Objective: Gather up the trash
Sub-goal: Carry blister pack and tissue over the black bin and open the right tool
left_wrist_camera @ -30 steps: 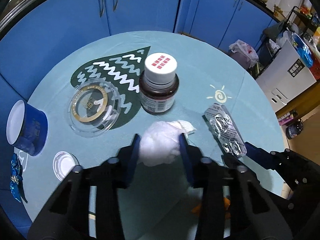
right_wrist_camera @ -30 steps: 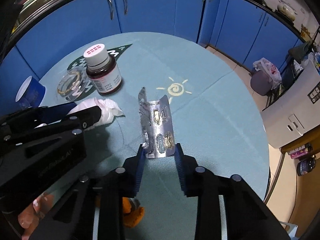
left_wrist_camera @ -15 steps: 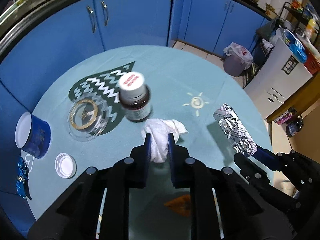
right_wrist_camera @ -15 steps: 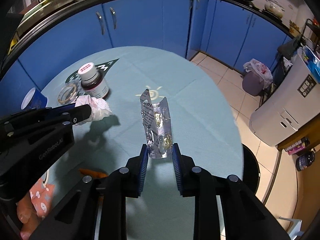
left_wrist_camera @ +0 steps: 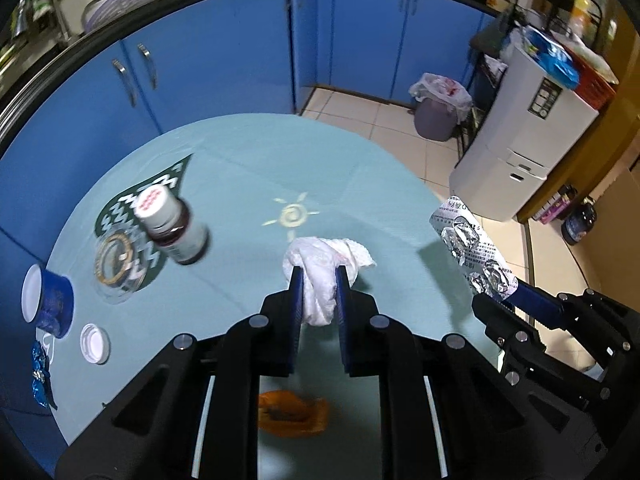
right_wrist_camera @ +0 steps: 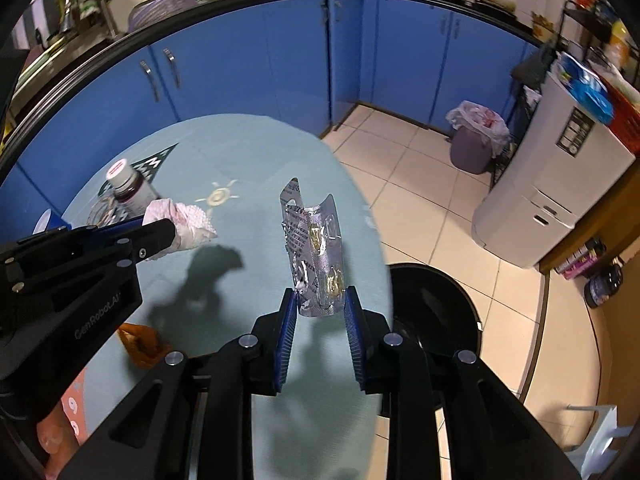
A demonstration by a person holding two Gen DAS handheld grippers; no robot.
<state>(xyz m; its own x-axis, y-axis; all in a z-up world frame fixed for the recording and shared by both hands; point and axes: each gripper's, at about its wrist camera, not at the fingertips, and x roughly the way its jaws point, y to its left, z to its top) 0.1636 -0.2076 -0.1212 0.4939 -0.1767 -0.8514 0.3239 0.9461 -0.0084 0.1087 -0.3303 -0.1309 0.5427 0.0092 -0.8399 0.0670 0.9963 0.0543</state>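
Nearest to me, the left gripper [left_wrist_camera: 318, 280] was pinched tight on a crumpled white tissue [left_wrist_camera: 322, 268], the wad bulging out above its blue pads and lifted clear of the round teal table [left_wrist_camera: 240, 160]. Beside it, the right gripper [right_wrist_camera: 320, 304] clamped the lower end of a used silver blister pack [right_wrist_camera: 316, 252], which stood up curled from between the pads and hung over the table's right edge.

Under the left gripper an orange wrapper [left_wrist_camera: 292, 414] lay on the cloth. Off to the left sat a small white cap [left_wrist_camera: 95, 343], a blue foil wrapper [left_wrist_camera: 40, 376] at the rim, and a blue cup [left_wrist_camera: 50, 304] tipped on its side. A little farther in was a clear round lid [left_wrist_camera: 118, 266], with a brown pill bottle [left_wrist_camera: 172, 226] beside it, white cap on, blurred in the left view.

On the floor by the table's right edge stood a black round bin [right_wrist_camera: 436, 308]. Across the tiles, against the blue cabinets [right_wrist_camera: 280, 60], a grey bin lined with a white bag [right_wrist_camera: 474, 140] stood next to a white appliance [right_wrist_camera: 552, 184].
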